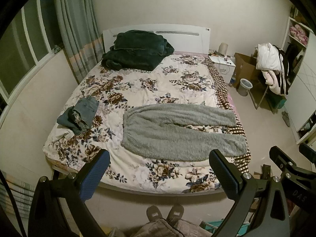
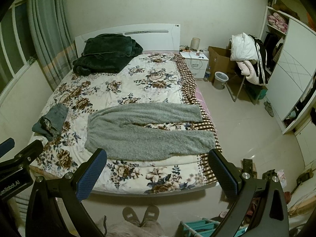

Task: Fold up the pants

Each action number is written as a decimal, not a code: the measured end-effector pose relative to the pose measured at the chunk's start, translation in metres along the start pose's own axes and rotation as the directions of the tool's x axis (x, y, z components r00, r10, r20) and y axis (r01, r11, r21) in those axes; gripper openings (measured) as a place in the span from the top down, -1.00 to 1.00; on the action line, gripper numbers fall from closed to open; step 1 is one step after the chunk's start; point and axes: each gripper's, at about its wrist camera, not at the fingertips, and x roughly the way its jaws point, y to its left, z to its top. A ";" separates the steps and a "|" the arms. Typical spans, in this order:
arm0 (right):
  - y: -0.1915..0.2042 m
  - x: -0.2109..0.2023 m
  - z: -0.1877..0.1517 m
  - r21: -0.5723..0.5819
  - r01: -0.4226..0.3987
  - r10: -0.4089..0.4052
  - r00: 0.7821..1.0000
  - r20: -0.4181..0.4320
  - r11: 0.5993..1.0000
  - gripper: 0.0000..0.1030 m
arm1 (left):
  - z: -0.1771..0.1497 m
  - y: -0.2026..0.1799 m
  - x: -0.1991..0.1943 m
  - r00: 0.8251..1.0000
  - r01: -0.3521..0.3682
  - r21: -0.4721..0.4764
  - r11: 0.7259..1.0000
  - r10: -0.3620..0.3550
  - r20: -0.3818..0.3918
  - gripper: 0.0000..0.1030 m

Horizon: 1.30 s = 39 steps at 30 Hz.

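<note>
Grey fleece pants (image 1: 177, 132) lie flat on the floral bed cover (image 1: 138, 83), waistband to the left, both legs stretched right and spread slightly apart. They also show in the right wrist view (image 2: 150, 132). My left gripper (image 1: 160, 167) is open and empty, held above the bed's near edge, short of the pants. My right gripper (image 2: 158, 167) is open and empty too, at the same height near the foot of the bed. The right gripper's body shows in the left wrist view (image 1: 292, 167).
Folded jeans (image 1: 83, 114) sit at the bed's left side. A dark green blanket (image 1: 136, 49) is piled by the headboard. A nightstand (image 2: 195, 63), bin (image 2: 220, 80), cardboard box and clothes-laden chair (image 2: 248, 59) stand right of the bed. My slippers (image 2: 141, 215) are on the floor.
</note>
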 end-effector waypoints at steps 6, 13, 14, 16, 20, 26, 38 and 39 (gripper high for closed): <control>0.001 -0.001 -0.001 0.001 -0.003 0.003 1.000 -0.003 1.000 -1.00 | 0.000 0.001 -0.001 1.000 -0.001 0.001 1.000 0.001 0.000 -0.99; 0.001 -0.002 -0.004 0.001 -0.005 0.005 1.000 -0.004 1.000 -1.00 | 0.003 0.005 0.000 1.000 -0.007 -0.004 1.000 0.007 0.003 -0.99; 0.002 -0.002 -0.005 0.001 -0.004 0.004 1.000 -0.006 1.000 -1.00 | 0.004 0.006 0.001 1.000 -0.012 -0.006 1.000 0.012 0.006 -0.99; 0.003 -0.001 -0.008 0.006 -0.004 0.004 1.000 -0.010 1.000 -1.00 | 0.008 0.009 0.005 1.000 -0.025 -0.009 1.000 0.025 0.013 -0.99; 0.004 0.012 -0.013 0.020 0.016 -0.016 1.000 -0.007 1.000 -1.00 | 0.013 0.011 0.019 0.998 -0.058 -0.009 0.998 0.058 0.033 -0.99; 0.005 0.045 0.001 0.082 0.085 -0.087 0.996 0.021 0.993 -1.00 | 0.029 0.010 0.072 0.998 -0.052 -0.006 0.999 0.052 0.020 -0.99; -0.014 0.231 0.066 0.095 0.142 -0.139 0.990 -0.037 0.985 -1.00 | 0.086 -0.037 0.237 0.993 -0.063 0.060 0.996 0.068 -0.095 -0.99; -0.018 0.254 0.072 0.090 0.140 -0.136 0.989 -0.050 0.986 -1.00 | 0.093 -0.043 0.256 0.991 -0.067 0.062 0.996 0.074 -0.115 -0.99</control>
